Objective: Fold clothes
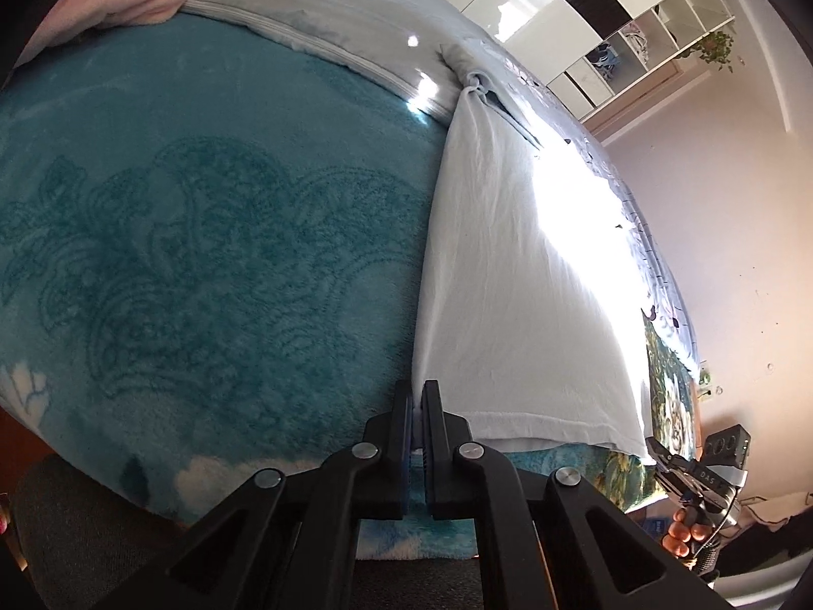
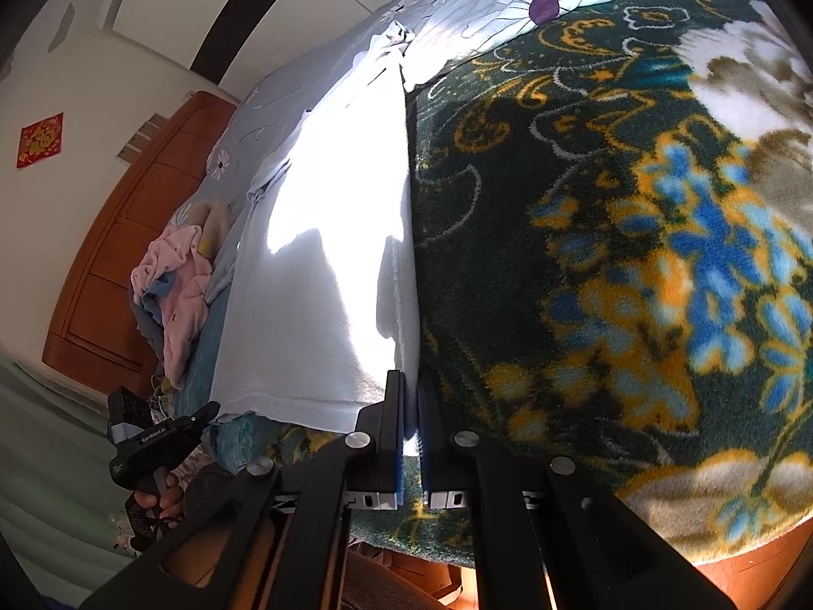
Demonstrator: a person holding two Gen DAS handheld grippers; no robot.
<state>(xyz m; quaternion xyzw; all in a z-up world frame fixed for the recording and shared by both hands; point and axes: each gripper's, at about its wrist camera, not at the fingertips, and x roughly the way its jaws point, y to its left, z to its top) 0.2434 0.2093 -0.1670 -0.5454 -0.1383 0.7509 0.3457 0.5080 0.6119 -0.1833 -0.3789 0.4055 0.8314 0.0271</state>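
Pinching near hem corners of white garment (image 1: 513,274): left gripper (image 1: 417,396) and right gripper (image 2: 410,386), jaws nearly closed on cloth. Garment lies lengthwise on bed (image 1: 203,213), frame centre. Likely mid-fold; next move needs both corners lifted evenly.

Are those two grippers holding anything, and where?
Yes. Both pinch the white garment at its near hem: the left gripper at its left corner, the right gripper at its right corner.

Teal blanket (image 1: 203,234), floral blanket (image 2: 610,254), wooden headboard (image 2: 117,234).
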